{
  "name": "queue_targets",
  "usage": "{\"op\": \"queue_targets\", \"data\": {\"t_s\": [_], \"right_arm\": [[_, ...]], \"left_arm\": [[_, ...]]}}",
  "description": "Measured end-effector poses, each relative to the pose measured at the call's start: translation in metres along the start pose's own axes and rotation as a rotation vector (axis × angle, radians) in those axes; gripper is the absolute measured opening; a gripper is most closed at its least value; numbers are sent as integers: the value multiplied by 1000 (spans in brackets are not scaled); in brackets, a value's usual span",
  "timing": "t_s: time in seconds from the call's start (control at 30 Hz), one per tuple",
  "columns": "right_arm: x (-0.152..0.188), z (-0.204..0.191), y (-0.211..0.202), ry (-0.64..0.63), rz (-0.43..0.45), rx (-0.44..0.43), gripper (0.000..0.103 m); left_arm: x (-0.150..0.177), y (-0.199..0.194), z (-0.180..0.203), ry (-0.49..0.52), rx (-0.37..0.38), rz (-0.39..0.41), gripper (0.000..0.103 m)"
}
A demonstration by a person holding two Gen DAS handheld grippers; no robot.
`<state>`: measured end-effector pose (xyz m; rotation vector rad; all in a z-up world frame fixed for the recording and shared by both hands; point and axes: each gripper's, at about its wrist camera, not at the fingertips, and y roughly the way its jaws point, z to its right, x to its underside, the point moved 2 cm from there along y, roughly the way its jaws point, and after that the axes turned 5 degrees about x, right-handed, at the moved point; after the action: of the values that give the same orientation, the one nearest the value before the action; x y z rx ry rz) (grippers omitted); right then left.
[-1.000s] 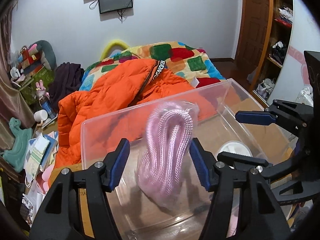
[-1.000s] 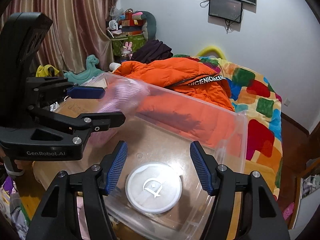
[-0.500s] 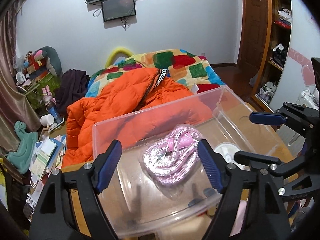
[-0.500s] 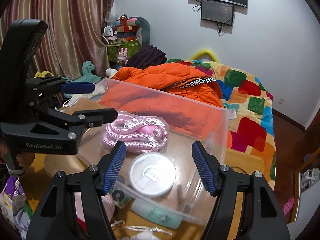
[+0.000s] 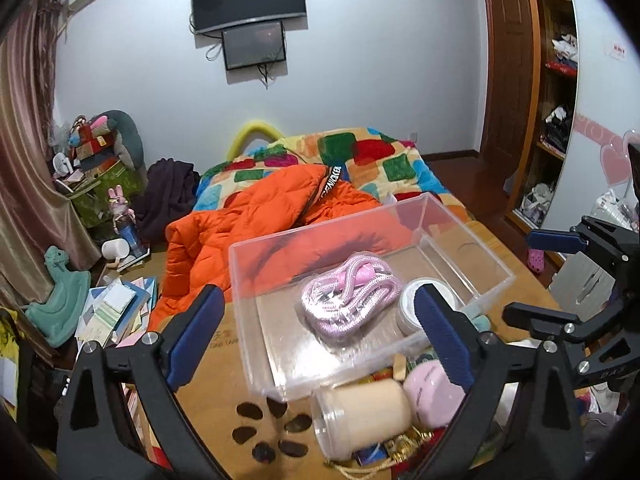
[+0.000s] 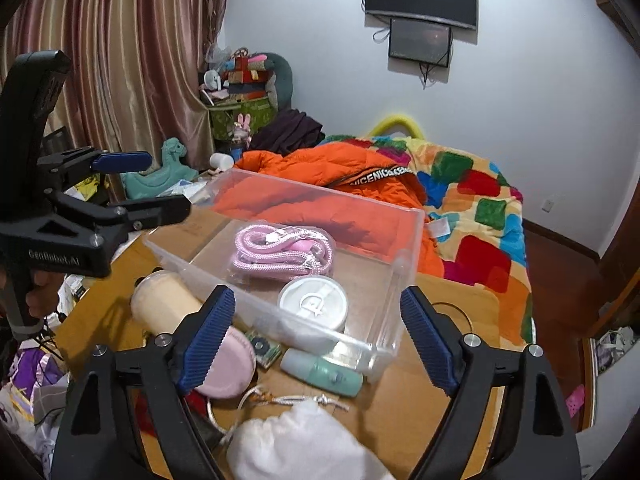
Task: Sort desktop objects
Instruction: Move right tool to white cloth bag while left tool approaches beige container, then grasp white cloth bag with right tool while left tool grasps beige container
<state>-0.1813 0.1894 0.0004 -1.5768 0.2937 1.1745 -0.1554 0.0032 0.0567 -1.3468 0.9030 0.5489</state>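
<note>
A clear plastic bin (image 5: 486, 254) (image 6: 412, 236) stands on the wooden desk. Inside lie a bagged pink rope (image 5: 348, 296) (image 6: 280, 254) and a white round lidded jar (image 5: 414, 306) (image 6: 314, 304). My left gripper (image 5: 320, 338) is open and empty, pulled back from the bin; it also shows in the right wrist view (image 6: 156, 184). My right gripper (image 6: 316, 338) is open and empty above the bin's near wall. A cream tumbler (image 5: 360, 414) (image 6: 164, 310), a pink round case (image 5: 430, 388) (image 6: 228, 364) and a teal tube (image 6: 322, 372) lie outside the bin.
A white cloth pouch (image 6: 304, 444) with a cord lies near the desk's front edge. A small green circuit board (image 6: 262, 348) sits by the bin. Dark oval marks (image 5: 264, 428) dot the desk. Behind stands a bed with an orange jacket (image 5: 256, 216).
The pink rope dropped from between my left fingers into the bin. Both grippers then pulled back and away from the bin, so more of the desk shows.
</note>
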Motion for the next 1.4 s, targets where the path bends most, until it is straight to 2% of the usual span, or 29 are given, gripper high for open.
{"op": "queue_targets", "data": {"t_s": [0.27, 0.47, 0.67, 0.8, 1.1, 1.4], "right_arm": [[23, -3, -29, 2, 15, 10, 83], [53, -9, -33, -14, -26, 10, 83], [88, -24, -31, -67, -81, -6, 87], [105, -30, -24, -95, -125, -18, 87], [118, -21, 6, -79, -217, -9, 87], [127, -19, 14, -63, -207, -54, 87]], "left_arm": [[28, -15, -1, -24, -20, -16, 99], [62, -5, 0, -60, 20, -96, 99], [94, 9, 14, -25, 21, -169, 99], [104, 24, 15, -36, 29, -214, 99], [109, 48, 13, -70, 37, -258, 99], [110, 63, 15, -92, 33, -278, 99]]}}
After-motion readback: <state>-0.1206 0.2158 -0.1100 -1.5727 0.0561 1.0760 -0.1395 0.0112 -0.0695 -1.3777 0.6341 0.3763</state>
